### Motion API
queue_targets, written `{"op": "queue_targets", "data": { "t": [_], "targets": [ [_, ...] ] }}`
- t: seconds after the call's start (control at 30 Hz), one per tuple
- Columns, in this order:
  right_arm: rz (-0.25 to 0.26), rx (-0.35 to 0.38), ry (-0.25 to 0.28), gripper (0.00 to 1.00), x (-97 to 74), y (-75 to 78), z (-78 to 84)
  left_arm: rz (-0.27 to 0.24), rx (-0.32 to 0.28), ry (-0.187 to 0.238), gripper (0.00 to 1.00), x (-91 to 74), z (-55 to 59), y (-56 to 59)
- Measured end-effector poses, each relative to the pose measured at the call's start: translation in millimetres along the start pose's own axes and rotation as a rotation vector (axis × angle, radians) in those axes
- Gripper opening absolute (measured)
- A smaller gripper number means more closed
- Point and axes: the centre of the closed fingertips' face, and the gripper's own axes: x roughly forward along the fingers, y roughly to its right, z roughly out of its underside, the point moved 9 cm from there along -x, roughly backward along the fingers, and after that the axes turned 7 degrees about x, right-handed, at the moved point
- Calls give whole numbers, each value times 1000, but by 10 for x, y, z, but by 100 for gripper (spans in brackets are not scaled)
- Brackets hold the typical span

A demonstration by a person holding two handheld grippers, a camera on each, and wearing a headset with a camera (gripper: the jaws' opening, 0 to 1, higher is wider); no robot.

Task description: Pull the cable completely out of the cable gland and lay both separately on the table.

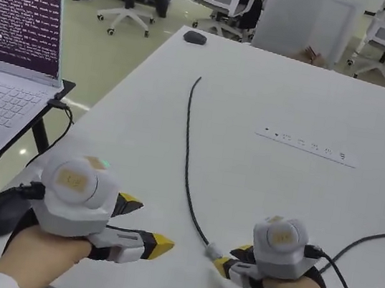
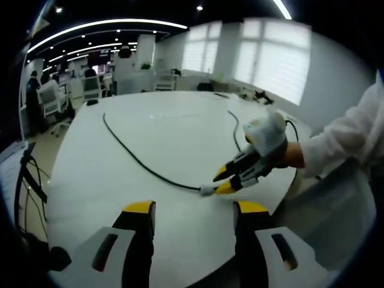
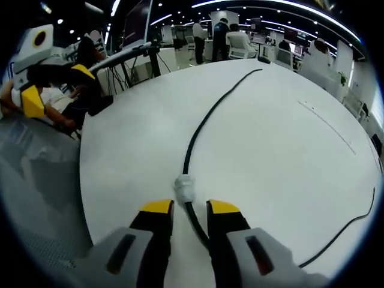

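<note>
Your right gripper was clamped on the cable, with the cable gland just ahead of its tips. Your left gripper stood open, apart from the gland. The cable looked limp and light. The gland looked small, hard and likely slippery, best pinched squarely across its body.

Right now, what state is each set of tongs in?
Left tongs: open, empty.
Right tongs: closed on the thin black cable, beside its small white cable gland.

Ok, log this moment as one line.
left gripper: open, empty | right gripper: shut on cable next to gland | gland: on cable | cable: lying across table
</note>
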Motion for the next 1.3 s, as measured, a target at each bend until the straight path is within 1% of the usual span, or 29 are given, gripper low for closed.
{"op": "queue_targets", "data": {
  "t": [0.07,0.13,0.23,0.33,0.43,0.63,0.67,0.77,0.83,0.9,0.93,1.0,1.03,1.1,1.17,1.3],
  "targets": [
    [-2,2,7,16,23,18,-19,6,-2,-7,52,8,7,2],
    [-25,-9,9,16,57,4,-39,11,9,-10,50,9,6,7],
    [-38,-41,-8,14,116,-8,-43,29,14,-5,49,22,-5,25],
    [-38,-38,3,13,141,-18,-74,38,32,-16,49,39,-2,32],
    [-50,-53,6,13,155,-26,-89,45,38,-15,48,40,-12,35],
    [-57,-47,3,12,160,-11,-78,47,35,-12,46,39,-17,25],
    [-58,-45,-10,12,171,-6,-66,48,34,-11,46,38,-18,27],
    [-54,-28,-21,12,203,-7,-56,51,31,-2,45,37,-31,42],
    [-49,-42,-9,12,205,-31,-72,54,35,0,44,37,-37,58],
    [-41,-57,-13,11,197,-43,-66,59,41,-3,44,38,-36,72],
    [-38,-62,-15,11,182,-42,-60,60,45,-5,44,38,-34,75],
    [-78,-30,13,11,128,-63,-78,61,55,-7,43,35,-36,77],
    [-85,-34,19,11,72,-58,-94,60,56,-5,43,33,-37,72],
    [-99,-60,35,11,-5,-69,-117,66,59,-4,43,30,-33,61],
    [-125,-76,41,11,-116,-77,-145,73,65,-1,42,29,-34,55],
    [-165,-142,60,10,-375,-89,-188,95,93,29,41,3,-76,64]
  ]
}}
